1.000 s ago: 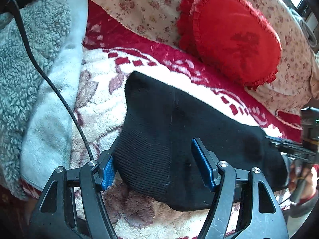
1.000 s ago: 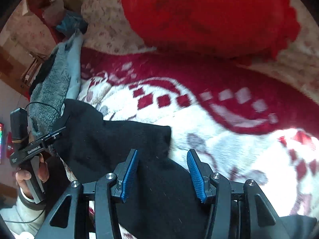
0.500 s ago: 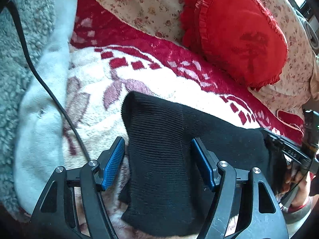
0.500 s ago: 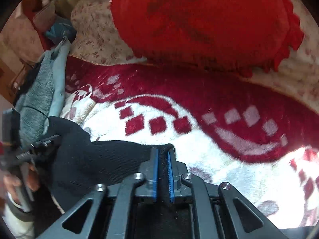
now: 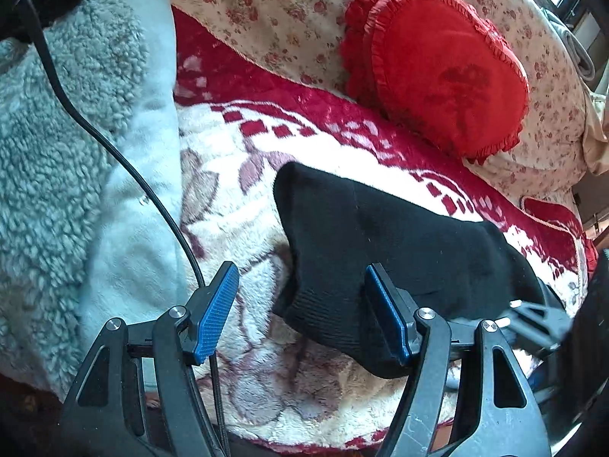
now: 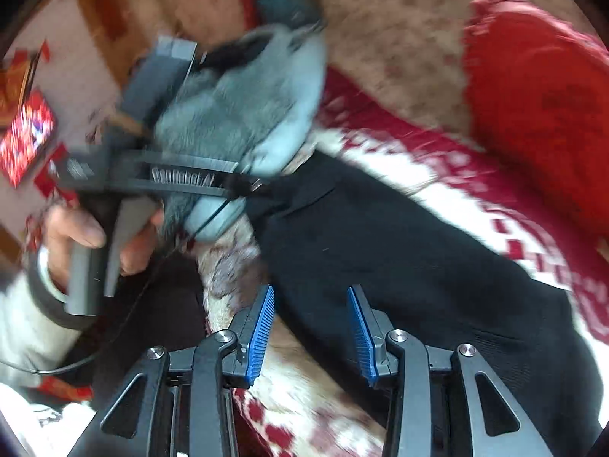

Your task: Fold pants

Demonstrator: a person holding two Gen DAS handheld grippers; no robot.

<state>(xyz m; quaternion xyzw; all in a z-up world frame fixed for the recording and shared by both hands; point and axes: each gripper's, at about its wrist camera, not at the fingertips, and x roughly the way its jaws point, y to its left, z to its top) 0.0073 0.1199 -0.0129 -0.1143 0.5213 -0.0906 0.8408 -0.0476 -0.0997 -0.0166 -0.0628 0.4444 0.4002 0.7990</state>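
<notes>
Black knit pants (image 5: 384,243) lie folded, bunched, on the patterned blanket (image 5: 243,198).

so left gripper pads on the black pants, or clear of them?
Cannot tell. In the left wrist view the left gripper stands wide open over the black pants; one pad overlaps the cloth in the image, but neither contact nor a gap shows plainly.

Home bedroom: blanket-covered bed (image 5: 236,198), red frilled cushion (image 5: 449,72)

One pants (image 5: 384,251), one red pillow (image 5: 445,76), seemingly two blankets (image 5: 243,198).
</notes>
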